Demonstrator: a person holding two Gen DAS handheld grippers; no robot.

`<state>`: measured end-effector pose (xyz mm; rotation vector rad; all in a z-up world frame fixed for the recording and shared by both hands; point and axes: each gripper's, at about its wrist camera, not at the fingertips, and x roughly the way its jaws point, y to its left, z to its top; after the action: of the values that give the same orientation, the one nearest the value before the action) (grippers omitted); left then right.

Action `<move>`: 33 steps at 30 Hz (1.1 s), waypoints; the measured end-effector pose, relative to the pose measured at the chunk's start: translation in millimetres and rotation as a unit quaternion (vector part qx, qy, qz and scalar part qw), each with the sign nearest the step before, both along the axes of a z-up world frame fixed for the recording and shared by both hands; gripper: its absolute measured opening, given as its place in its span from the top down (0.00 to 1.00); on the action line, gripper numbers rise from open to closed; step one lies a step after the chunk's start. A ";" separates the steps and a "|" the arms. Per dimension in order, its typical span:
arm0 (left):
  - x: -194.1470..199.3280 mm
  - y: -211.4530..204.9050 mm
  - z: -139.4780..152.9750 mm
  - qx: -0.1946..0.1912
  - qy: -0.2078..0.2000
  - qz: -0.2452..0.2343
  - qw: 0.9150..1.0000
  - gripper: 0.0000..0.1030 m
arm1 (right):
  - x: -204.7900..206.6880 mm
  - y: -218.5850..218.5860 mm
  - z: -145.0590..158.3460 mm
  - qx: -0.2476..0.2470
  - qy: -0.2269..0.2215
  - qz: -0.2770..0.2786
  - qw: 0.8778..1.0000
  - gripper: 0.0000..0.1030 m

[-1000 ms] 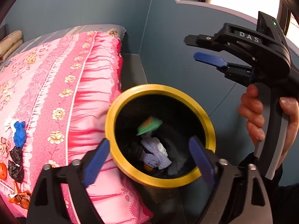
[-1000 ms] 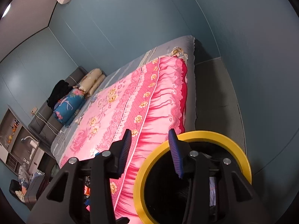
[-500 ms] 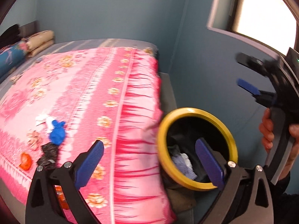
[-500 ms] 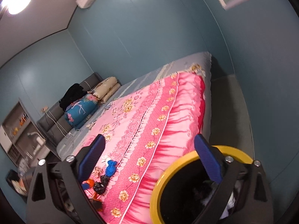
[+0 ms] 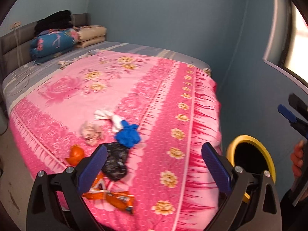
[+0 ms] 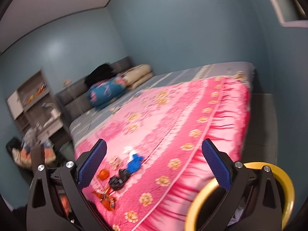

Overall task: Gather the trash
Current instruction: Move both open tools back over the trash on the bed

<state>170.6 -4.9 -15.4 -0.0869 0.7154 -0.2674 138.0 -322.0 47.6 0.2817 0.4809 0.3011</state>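
Pink floral blanket (image 5: pixel 154 96) on the bed carries the remaining trash near its foot end: blue glove (image 5: pixel 128 135), white tissue (image 5: pixel 107 116), beige wad (image 5: pixel 91 132), black bag (image 5: pixel 115 161), orange peel (image 5: pixel 76 155), orange wrapper (image 5: pixel 113 196). Yellow-rimmed bin (image 5: pixel 267 159) stands on the floor just beside the bed edge. Left gripper (image 5: pixel 154 167) and right gripper (image 6: pixel 154 164) both spread wide, nothing between the pads; jaws have just been opening
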 end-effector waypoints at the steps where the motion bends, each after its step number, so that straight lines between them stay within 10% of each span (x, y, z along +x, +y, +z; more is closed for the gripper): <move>1: 1.5 10.6 -1.9 0.001 0.002 0.012 1.000 0.08 | 2.3 10.5 -0.7 -0.010 0.002 0.007 1.000 0.08; 13: 22.6 106.5 -42.6 -0.002 0.045 0.110 0.993 0.08 | 25.1 138.7 -35.9 -0.078 0.042 0.140 0.986 0.08; 33: 81.9 163.5 -137.2 -0.003 0.139 0.166 0.976 0.08 | 39.5 257.9 -146.1 -0.172 0.145 0.307 0.925 0.08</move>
<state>252.5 158.7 -152.6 -0.2505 0.9628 0.0666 177.5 -64.1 -98.6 -0.1840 0.9035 0.7814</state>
